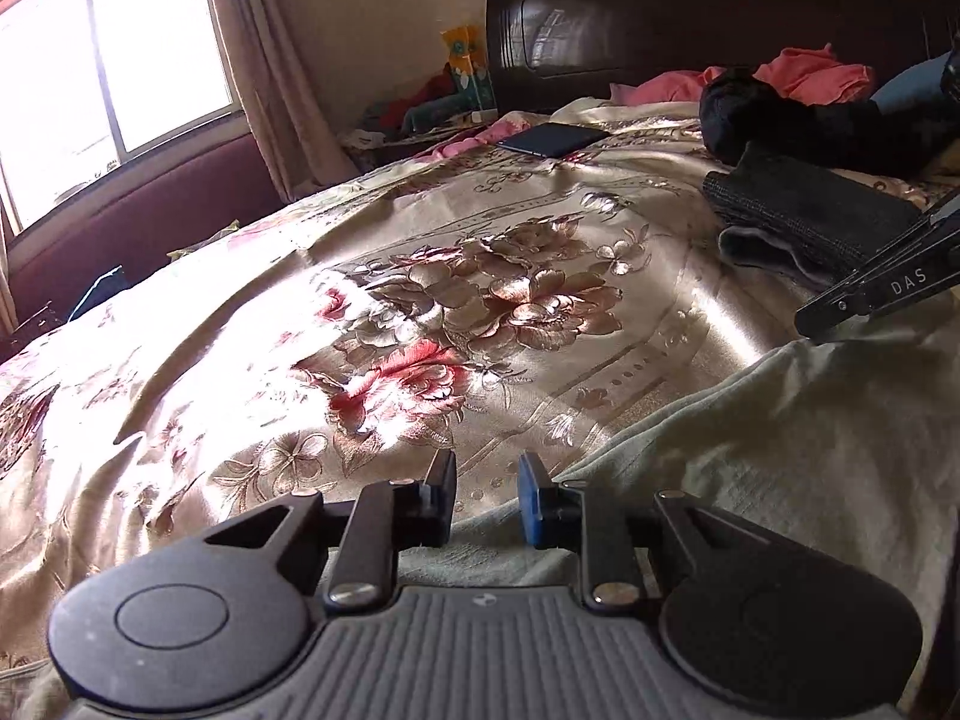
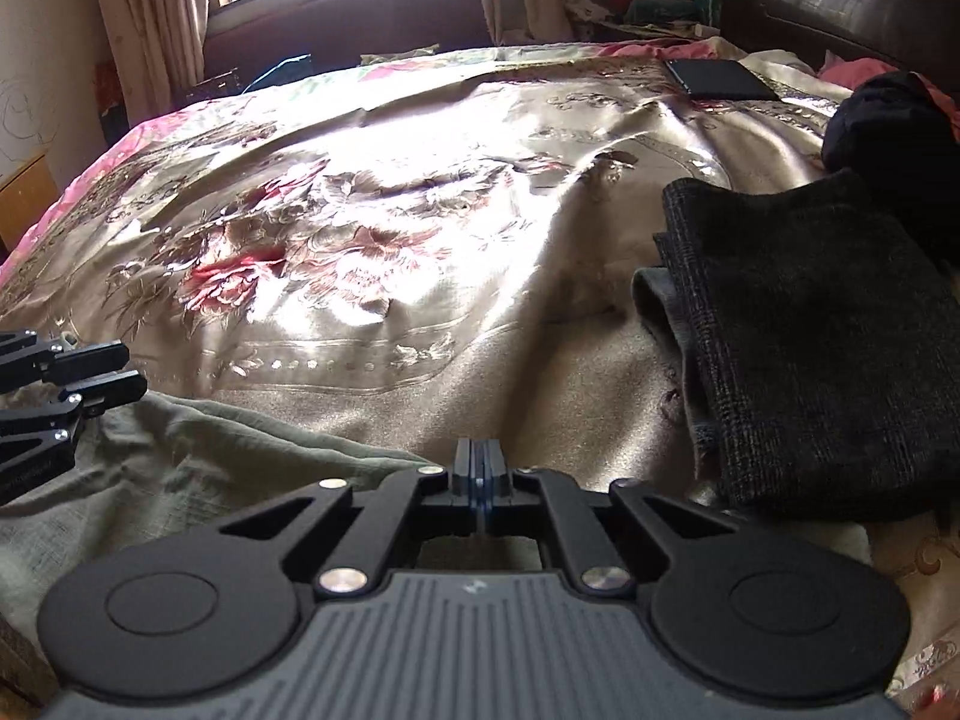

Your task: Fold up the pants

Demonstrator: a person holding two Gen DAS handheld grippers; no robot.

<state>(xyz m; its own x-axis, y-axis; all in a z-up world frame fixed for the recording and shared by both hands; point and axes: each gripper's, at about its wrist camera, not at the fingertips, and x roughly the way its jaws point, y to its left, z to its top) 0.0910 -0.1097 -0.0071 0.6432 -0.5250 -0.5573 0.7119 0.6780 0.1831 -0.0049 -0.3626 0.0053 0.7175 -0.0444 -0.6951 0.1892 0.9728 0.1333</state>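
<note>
the pale green pants [image 2: 198, 468] are lying bunched up on the near edge of the bed, right under both grippers. they are looking soft, light and floppy, so a good spot to pinch is probably a thick edge like the waistband or a hem. the left gripper [image 1: 487, 501] is sitting over the cloth with its fingers parted a little, holding nothing. the right gripper [image 2: 478, 480] is squeezed tight together, and i cannot tell if any cloth is caught in it. farther back, folded dark clothes [image 2: 822, 348] are resting on the shiny flowered bedspread [image 2: 372, 228]
</note>
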